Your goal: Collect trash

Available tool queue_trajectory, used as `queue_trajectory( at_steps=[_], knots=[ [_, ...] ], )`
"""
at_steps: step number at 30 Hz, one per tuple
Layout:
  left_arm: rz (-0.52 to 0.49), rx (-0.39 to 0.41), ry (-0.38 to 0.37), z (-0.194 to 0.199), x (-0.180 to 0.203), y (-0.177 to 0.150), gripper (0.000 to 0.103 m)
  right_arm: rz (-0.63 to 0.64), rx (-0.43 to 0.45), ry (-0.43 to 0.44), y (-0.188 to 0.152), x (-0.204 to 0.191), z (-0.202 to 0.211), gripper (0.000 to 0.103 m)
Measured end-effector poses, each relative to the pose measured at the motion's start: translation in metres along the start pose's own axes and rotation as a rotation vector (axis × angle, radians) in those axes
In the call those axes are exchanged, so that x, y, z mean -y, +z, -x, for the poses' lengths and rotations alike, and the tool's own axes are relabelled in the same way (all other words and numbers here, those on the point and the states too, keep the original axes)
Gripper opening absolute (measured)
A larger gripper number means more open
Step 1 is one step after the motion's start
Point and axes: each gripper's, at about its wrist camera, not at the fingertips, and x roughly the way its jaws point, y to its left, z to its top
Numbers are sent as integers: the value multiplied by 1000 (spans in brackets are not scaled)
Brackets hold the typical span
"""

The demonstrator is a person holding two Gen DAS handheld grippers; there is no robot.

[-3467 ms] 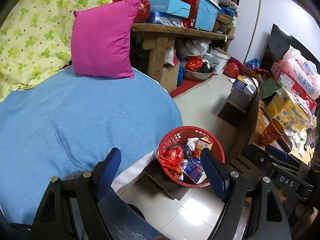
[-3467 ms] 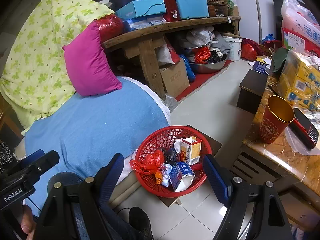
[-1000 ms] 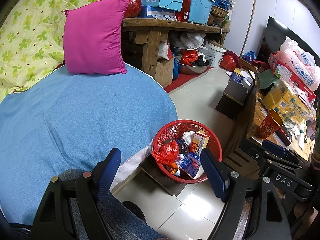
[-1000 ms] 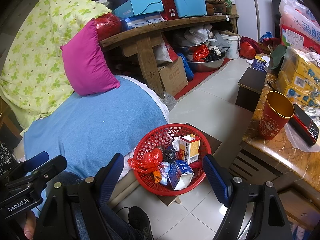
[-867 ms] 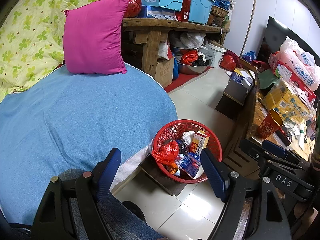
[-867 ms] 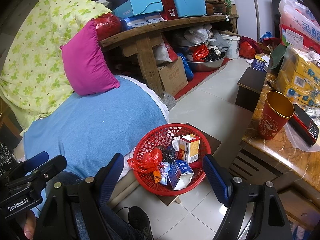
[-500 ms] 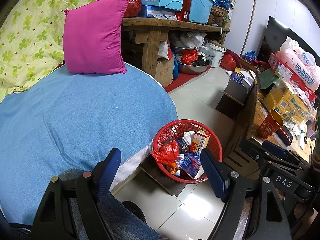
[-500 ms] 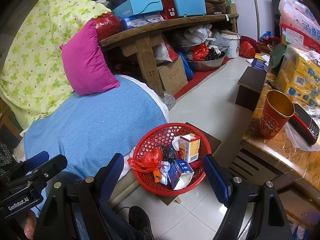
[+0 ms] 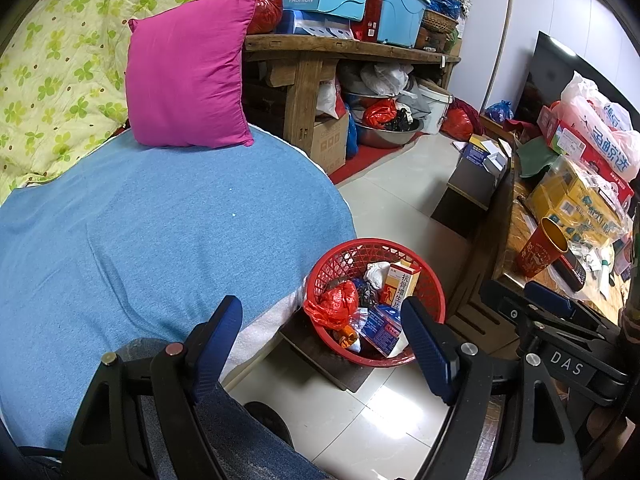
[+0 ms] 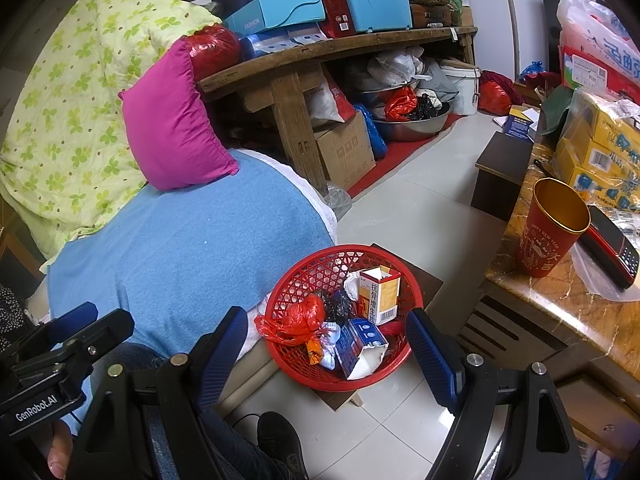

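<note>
A red mesh basket (image 9: pixel 344 252) (image 10: pixel 304 276) stands on a low dark stool on the floor beside the bed. It holds trash: a crumpled red bag (image 9: pixel 334 302) (image 10: pixel 298 320), a yellow-and-white carton (image 9: pixel 402 286) (image 10: pixel 379 292), a blue-and-white box (image 9: pixel 382 328) (image 10: pixel 360 344) and a white wad. My left gripper (image 9: pixel 322 344) is open and empty, held above and in front of the basket. My right gripper (image 10: pixel 328 352) is open and empty too, also above the basket. Each gripper shows at the edge of the other's view.
A bed with a blue cover (image 9: pixel 140 232) and a magenta pillow (image 9: pixel 188 80) lies left. A wooden bench (image 9: pixel 344 46) piled with boxes stands behind. A marble table (image 10: pixel 560 300) on the right carries a red cup (image 10: pixel 554 228), a red phone (image 10: pixel 610 246) and yellow packages. My knee and shoe are below.
Since 3.5 s ago both grippers have drifted slightly; the basket sits a little lower left in the left view. Over the last second nothing has visibly moved.
</note>
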Motion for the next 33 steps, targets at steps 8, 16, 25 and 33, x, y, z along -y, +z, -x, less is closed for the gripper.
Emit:
queue_trajectory(
  at_steps=[8,16,25,33],
  knots=[
    [2,0,0,-2,0,-1,82,0,1,0,-1,-1,0,84],
    [2,-1,2,-2,1,0,82,-1,1,0,-1,-1,0,84],
    [-4,-12,-1,-5,4,-2,82,-6,0,-6,-1,0,0,84],
    [7,-22,-21,-11,7,1,82,-16,-4,-5,-3,4,0,84]
  ],
)
